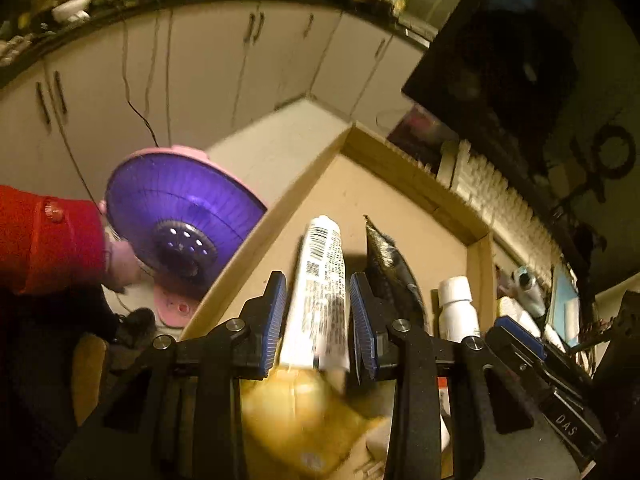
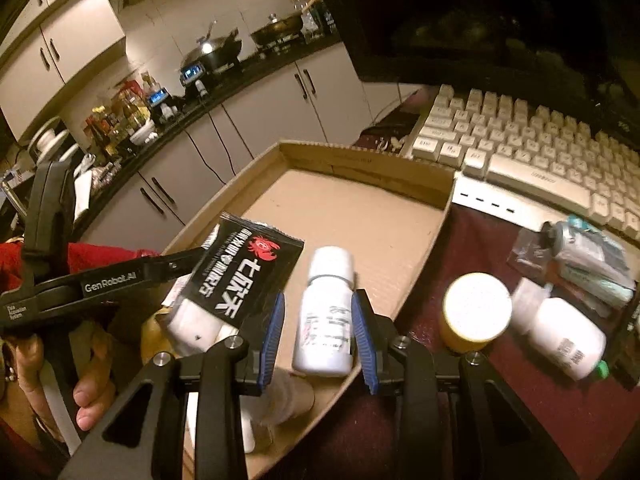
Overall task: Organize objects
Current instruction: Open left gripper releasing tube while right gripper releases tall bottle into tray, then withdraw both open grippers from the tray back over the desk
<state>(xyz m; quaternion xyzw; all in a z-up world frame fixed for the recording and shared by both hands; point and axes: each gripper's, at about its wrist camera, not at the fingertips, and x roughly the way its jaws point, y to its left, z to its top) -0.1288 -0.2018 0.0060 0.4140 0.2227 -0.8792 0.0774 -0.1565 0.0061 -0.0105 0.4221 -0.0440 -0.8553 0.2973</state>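
A shallow cardboard box (image 1: 416,184) (image 2: 360,168) sits on the desk. My left gripper (image 1: 318,312) has its jaws around a white tube (image 1: 322,288) over the box, with narrow gaps at both pads, so it looks open. A black sachet with a red crab (image 1: 390,268) (image 2: 250,272) lies in the box beside the tube. My right gripper (image 2: 318,334) stands open around a white bottle (image 2: 326,316) (image 1: 456,308) lying in the box, with gaps at both pads. A yellow item (image 1: 304,412) lies blurred below the left gripper.
On the dark red desk right of the box stand a yellow-capped jar (image 2: 474,312), a white bottle with a green cap (image 2: 560,340) and packets (image 2: 588,256). A white keyboard (image 2: 532,148) and a monitor (image 2: 480,20) lie behind. A purple fan heater (image 1: 180,216) stands left on the floor.
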